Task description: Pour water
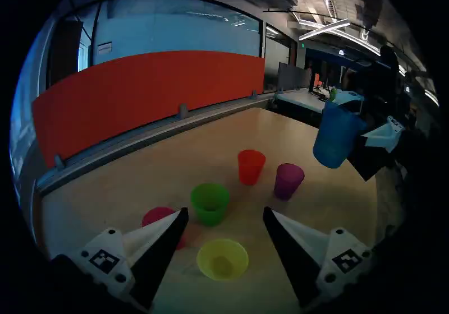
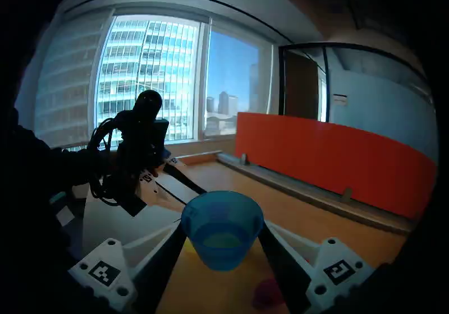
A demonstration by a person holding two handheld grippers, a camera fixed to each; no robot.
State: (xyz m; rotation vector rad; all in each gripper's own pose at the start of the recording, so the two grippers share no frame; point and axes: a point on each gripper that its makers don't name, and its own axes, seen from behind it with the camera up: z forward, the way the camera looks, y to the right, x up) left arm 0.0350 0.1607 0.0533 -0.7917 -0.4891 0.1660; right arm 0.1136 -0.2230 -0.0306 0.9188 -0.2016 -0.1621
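Note:
My right gripper (image 2: 223,236) is shut on a translucent blue cup (image 2: 223,224) with water in it. The left gripper view has this blue cup (image 1: 337,134) in the air at the right, above the table's far edge, held by the right gripper (image 1: 375,144). My left gripper (image 1: 224,216) is open low over the table, and a yellow cup (image 1: 222,259) stands between its fingers. Beyond it stand a green cup (image 1: 210,203), a red cup (image 1: 250,166) and a purple cup (image 1: 288,180). A pink cup (image 1: 159,216) is partly hidden by one finger.
The cups stand on a light wooden table (image 1: 168,162) with an orange divider panel (image 1: 146,95) along its far side. In the right gripper view, the left gripper (image 2: 151,168) and a dark sleeve sit before bright windows. A pink cup (image 2: 268,294) is below the blue cup.

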